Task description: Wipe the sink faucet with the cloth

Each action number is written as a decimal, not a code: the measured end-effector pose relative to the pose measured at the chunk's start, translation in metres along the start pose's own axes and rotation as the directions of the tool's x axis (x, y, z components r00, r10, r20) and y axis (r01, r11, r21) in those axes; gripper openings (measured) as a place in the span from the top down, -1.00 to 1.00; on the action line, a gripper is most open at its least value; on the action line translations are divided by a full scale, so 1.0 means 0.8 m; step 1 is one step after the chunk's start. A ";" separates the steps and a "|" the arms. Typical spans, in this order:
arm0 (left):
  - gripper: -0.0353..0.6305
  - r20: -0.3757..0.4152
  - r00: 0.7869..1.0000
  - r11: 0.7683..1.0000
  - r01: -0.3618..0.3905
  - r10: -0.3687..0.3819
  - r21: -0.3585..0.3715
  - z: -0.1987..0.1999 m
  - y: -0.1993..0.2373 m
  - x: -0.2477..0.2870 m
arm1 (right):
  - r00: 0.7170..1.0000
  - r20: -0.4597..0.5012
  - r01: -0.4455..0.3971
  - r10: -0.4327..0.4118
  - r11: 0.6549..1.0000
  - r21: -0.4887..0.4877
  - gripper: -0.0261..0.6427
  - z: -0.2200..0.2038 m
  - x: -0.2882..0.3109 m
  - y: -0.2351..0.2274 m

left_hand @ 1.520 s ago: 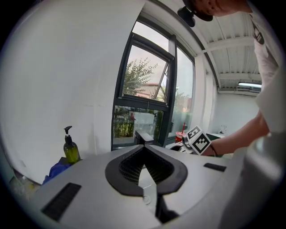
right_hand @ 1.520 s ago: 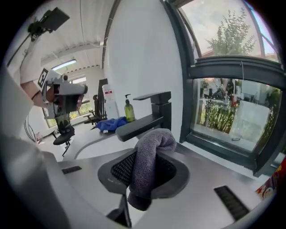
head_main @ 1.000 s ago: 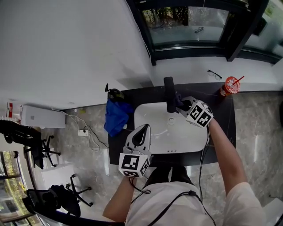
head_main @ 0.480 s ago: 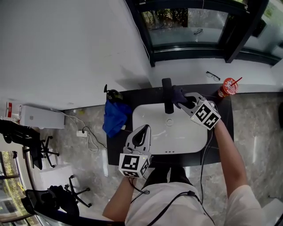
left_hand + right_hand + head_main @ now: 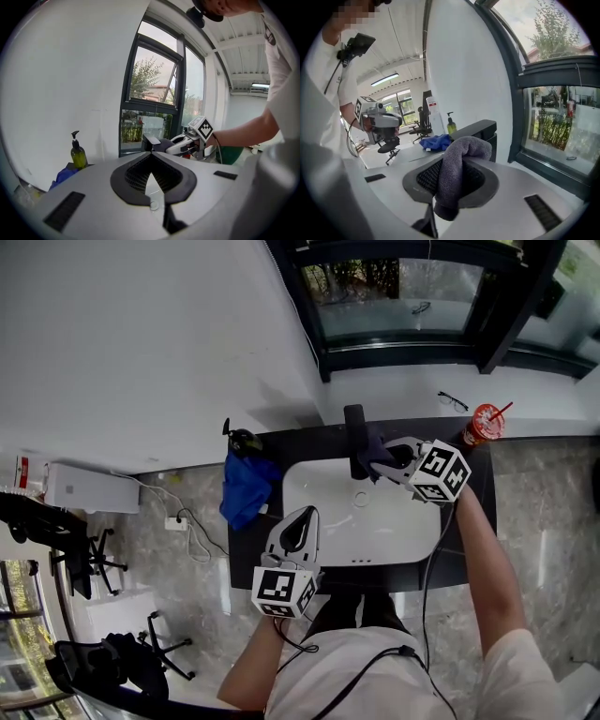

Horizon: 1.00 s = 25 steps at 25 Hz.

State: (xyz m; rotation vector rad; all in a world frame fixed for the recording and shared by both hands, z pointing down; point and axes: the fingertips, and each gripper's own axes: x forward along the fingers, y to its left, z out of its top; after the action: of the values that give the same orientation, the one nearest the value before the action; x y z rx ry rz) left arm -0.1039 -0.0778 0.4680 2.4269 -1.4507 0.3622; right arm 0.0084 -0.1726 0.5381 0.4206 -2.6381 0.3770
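Head view first: the right gripper [image 5: 387, 457] is up at the back of the sink [image 5: 412, 531], with the grey cloth [image 5: 375, 444] right up against the black faucet [image 5: 355, 442]. The left gripper [image 5: 302, 517] hangs over the sink's front-left rim, well apart from all that. A blue rag [image 5: 246, 486] lies on the dark counter [image 5: 300, 442] left of the sink. A bottle [image 5: 242, 439] stands just behind the rag, and there's a red cup [image 5: 484, 423] at the far right corner. Left gripper view: jaws pressed together with nothing in them, pointing across at the faucet and the other gripper. Right gripper view: jaws pinch the cloth, which bulges up over them and hangs down below, with the faucet just behind it.
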 end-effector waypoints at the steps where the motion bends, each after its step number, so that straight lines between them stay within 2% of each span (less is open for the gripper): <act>1: 0.90 0.002 1.000 1.000 0.001 -0.001 -0.001 0.000 -0.001 0.000 | 0.999 -0.017 -0.029 0.029 1.000 0.000 0.69 -0.002 -0.001 0.007; 4: 0.90 0.008 1.000 1.000 0.007 -0.007 -0.002 0.003 -0.005 0.001 | 0.984 -0.081 -0.156 0.156 0.988 0.006 0.69 -0.012 -0.005 0.043; 7: 0.90 0.016 1.000 1.000 0.014 -0.014 -0.004 0.005 -0.010 0.003 | 0.935 -0.140 -0.323 0.327 0.945 0.050 0.69 -0.021 -0.018 0.091; 9: 0.90 0.020 1.000 1.000 0.016 -0.016 -0.007 0.006 -0.011 0.003 | 0.915 -0.128 -0.376 0.382 0.924 0.073 0.69 -0.016 -0.030 0.108; 10: 0.90 0.021 1.000 1.000 0.016 -0.016 -0.008 0.005 -0.011 0.003 | 0.921 -0.095 -0.372 0.378 0.925 0.080 0.69 -0.009 -0.036 0.108; 12: 0.90 0.021 1.000 1.000 0.016 -0.015 -0.011 0.005 -0.010 0.001 | 0.948 -0.016 -0.314 0.317 0.944 0.106 0.69 0.009 -0.046 0.089; 14: 0.90 0.023 1.000 1.000 0.013 -0.012 -0.014 0.004 -0.009 -0.001 | 0.974 0.005 -0.227 0.228 0.965 0.135 0.69 0.012 -0.053 0.058; 16: 0.90 0.024 1.000 1.000 0.005 -0.004 -0.017 0.003 -0.004 -0.004 | 0.981 0.006 -0.191 0.192 0.969 0.157 0.69 0.007 -0.055 0.040; 18: 0.90 0.021 1.000 1.000 -0.003 0.003 -0.020 0.001 0.002 -0.007 | 0.971 0.035 -0.237 0.235 0.953 0.189 0.69 0.006 -0.052 0.046; 21: 0.90 0.016 1.000 1.000 -0.009 0.009 -0.023 -0.001 0.008 -0.009 | 0.937 0.035 -0.345 0.347 0.910 0.229 0.69 0.000 -0.038 0.073; 23: 0.90 0.014 1.000 1.000 -0.011 0.011 -0.023 -0.002 0.010 -0.009 | 0.934 0.028 -0.351 0.356 0.901 0.256 0.69 -0.009 -0.024 0.072; 25: 0.90 0.016 1.000 1.000 -0.010 0.010 -0.021 -0.001 0.009 -0.009 | 0.942 0.065 -0.332 0.328 0.894 0.300 0.69 -0.011 -0.018 0.056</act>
State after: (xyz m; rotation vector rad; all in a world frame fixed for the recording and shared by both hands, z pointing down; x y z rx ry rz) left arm -0.1137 -0.0755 0.4669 2.4121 -1.4665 0.3293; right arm 0.0084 -0.1250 0.5301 0.0609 -2.6671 0.9059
